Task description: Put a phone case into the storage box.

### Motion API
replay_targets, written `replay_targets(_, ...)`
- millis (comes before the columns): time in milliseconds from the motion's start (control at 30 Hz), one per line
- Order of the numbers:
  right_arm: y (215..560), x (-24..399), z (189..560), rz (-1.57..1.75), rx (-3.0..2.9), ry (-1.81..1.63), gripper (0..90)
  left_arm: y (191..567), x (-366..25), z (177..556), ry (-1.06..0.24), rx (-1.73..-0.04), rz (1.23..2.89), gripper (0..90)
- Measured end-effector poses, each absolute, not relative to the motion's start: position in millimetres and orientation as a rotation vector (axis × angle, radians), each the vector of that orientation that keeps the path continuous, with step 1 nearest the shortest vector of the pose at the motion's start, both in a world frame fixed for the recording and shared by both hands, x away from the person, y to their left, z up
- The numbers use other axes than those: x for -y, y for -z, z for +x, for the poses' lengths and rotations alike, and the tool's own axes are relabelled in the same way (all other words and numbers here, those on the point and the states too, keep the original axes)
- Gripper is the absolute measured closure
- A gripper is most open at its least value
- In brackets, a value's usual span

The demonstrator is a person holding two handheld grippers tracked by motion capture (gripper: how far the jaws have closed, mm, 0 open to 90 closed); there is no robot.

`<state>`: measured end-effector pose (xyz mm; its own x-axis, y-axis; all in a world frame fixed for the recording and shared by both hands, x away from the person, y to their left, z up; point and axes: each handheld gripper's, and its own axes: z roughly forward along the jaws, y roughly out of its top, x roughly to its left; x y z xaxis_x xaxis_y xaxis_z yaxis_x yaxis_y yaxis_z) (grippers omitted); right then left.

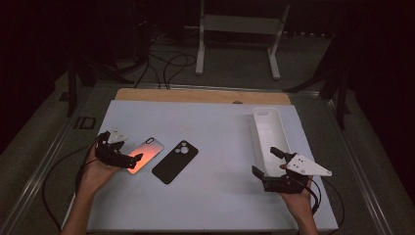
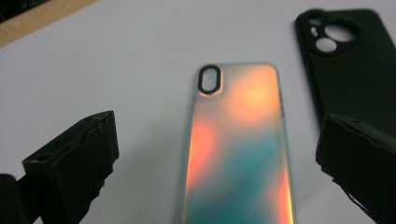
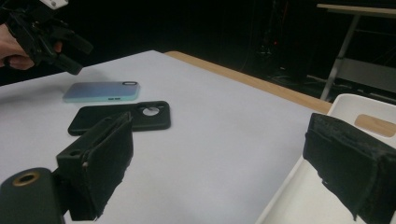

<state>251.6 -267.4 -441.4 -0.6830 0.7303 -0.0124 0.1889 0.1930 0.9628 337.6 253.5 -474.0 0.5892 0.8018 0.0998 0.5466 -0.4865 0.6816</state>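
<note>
An iridescent orange-teal phone case (image 1: 145,154) lies back up on the white mat, left of centre. A black phone case (image 1: 175,160) lies just to its right. My left gripper (image 1: 129,151) hovers at the iridescent case's near-left end, open. In the left gripper view the iridescent case (image 2: 236,149) lies between the spread jaws of my left gripper (image 2: 219,126), and the black case (image 2: 355,60) is off to the right. My right gripper (image 1: 265,161) is open and holds nothing, beside the white tray (image 1: 258,128). The right gripper view shows its jaws (image 3: 222,126) wide apart.
The long white tray (image 3: 359,105) stands at the right of the mat, seemingly with nothing in it. A wooden table edge (image 1: 195,95) runs along the back. Beyond it are cables on the floor and a white stand (image 1: 240,24). The other gripper (image 3: 65,46) shows far left in the right gripper view.
</note>
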Motion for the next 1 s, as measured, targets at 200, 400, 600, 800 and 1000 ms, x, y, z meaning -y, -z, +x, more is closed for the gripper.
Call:
replay_targets(200, 442, 268, 252, 0.852, -2.001, -1.503, 8.4, 481, -252, 342, -0.522, -1.076, 2.267, 0.0)
replay_targets(400, 442, 268, 251, 0.857, -1.998, -1.501, 8.4, 488, -248, 347, -0.492, -1.086, 2.325, 0.0)
replay_targets(600, 443, 268, 251, 0.862, -2.000, -1.501, 8.4, 493, -247, 349, -0.463, -1.106, 2.352, 0.6)
replay_targets(800, 443, 268, 251, 0.857, -2.000, -1.504, 8.4, 496, -246, 350, -0.441, -1.119, 2.373, 1.5)
replay_targets(1000, 444, 268, 251, 0.860, -1.999, -1.501, 8.5, 498, -243, 350, -0.392, -1.120, 2.395, 2.9)
